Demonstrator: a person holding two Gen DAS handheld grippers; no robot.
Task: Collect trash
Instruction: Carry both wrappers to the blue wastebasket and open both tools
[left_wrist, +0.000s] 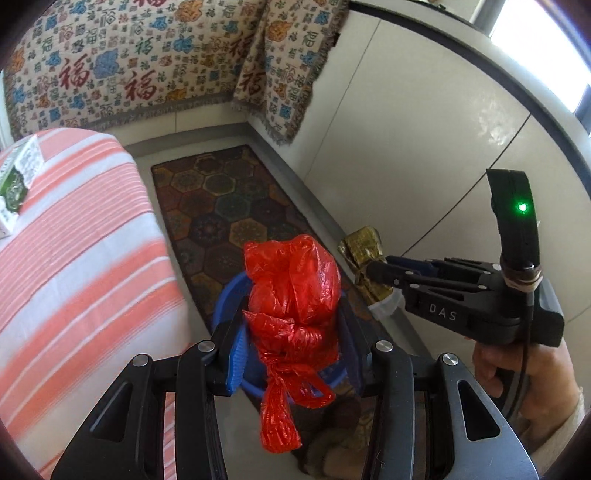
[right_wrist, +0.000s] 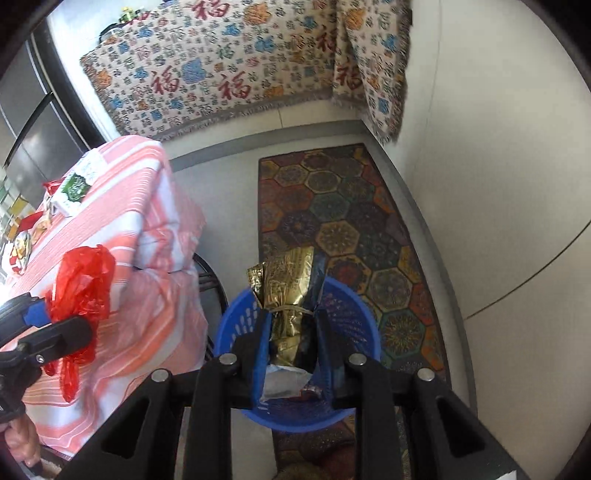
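My left jaws clamp the soft, light red bag at its knotted middle; my right jaws clamp the crinkly gold packet (slippery foil) over the blue basket.

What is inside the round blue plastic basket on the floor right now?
In the right wrist view, the blue plastic basket shows bare perforated wall; crumpled whitish scraps seem to lie low inside. The gold foil packet in the right gripper hides most of the bottom.

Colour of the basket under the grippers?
Blue basket, perforated wall; clearest in the right wrist view.
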